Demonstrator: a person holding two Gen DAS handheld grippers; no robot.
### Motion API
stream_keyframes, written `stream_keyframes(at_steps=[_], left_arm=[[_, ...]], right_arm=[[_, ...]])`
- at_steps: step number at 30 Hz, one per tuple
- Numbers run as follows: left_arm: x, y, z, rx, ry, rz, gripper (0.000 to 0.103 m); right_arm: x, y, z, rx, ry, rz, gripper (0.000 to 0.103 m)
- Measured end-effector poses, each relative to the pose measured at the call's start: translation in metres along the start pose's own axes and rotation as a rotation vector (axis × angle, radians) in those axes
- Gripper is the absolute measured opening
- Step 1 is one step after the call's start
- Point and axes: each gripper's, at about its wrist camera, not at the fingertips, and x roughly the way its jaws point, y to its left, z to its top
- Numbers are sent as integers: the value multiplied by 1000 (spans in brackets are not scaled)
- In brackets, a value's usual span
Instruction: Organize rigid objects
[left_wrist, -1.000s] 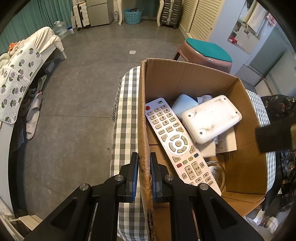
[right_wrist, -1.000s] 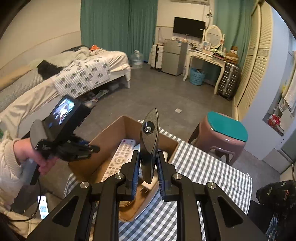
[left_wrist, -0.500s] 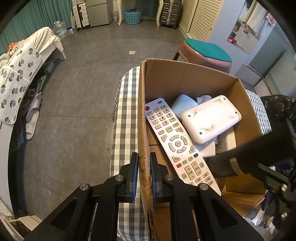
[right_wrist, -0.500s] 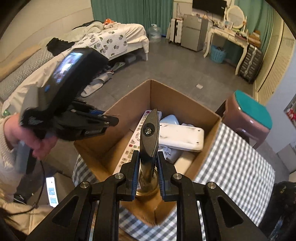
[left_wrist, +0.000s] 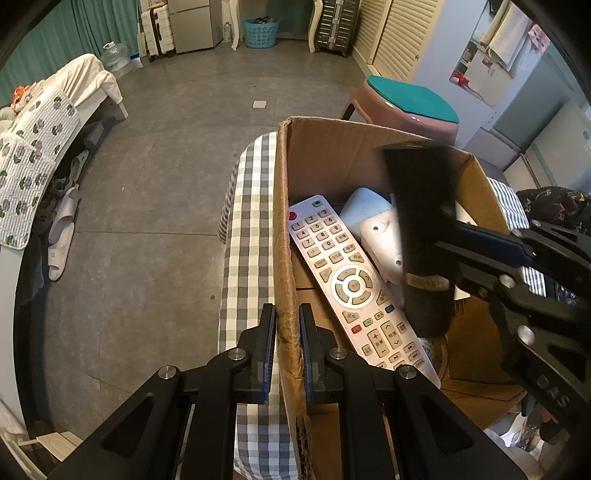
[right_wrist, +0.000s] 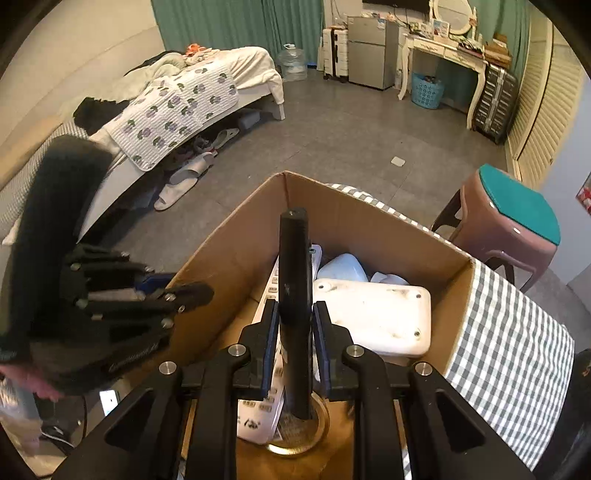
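Note:
An open cardboard box (left_wrist: 332, 158) (right_wrist: 240, 251) stands on a checked tablecloth (left_wrist: 247, 221). My left gripper (left_wrist: 287, 314) is shut on the box's near left wall, one finger inside and one outside. Inside the box lie a white remote (left_wrist: 343, 273), a white flat device (right_wrist: 373, 314), a light blue object (left_wrist: 365, 203) and a round metal lid (right_wrist: 295, 435). My right gripper (right_wrist: 295, 314) is shut on a long black object (right_wrist: 293, 280) (left_wrist: 421, 221). It stands upright in the box with its lower end on the lid.
A pink stool with a teal seat (right_wrist: 517, 214) stands just beyond the table. A bed (right_wrist: 184, 99) with slippers under it lies to the left across grey floor. A person's hand (right_wrist: 33, 384) holds the left gripper's handle. A dark bundle (left_wrist: 554, 203) lies on the table at the right.
My right gripper has come down and forward, carrying the black object from above the table into the box. The left gripper and the box have not moved.

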Motion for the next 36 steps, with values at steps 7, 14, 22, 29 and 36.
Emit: stream_keyframes(at_steps=[7, 14, 22, 29, 36], left_arm=[[-1, 1, -1, -2, -3, -4, 12], [-2, 2, -2, -10, -7, 1, 12], [-4, 2, -1, -24, 4, 11, 13], [-23, 1, -3, -29, -15, 7, 13], [-78, -11, -11, -22, -141, 35, 13]], right_arm=[[4, -11, -1, 51, 3, 6, 33], [-25, -14, -7, 46, -61, -35, 43], [-48, -29, -27, 72, -97, -86, 49], [-64, -36, -45, 102, -116, -96, 50], [-95, -31, -56, 121, -182, -117, 50]])
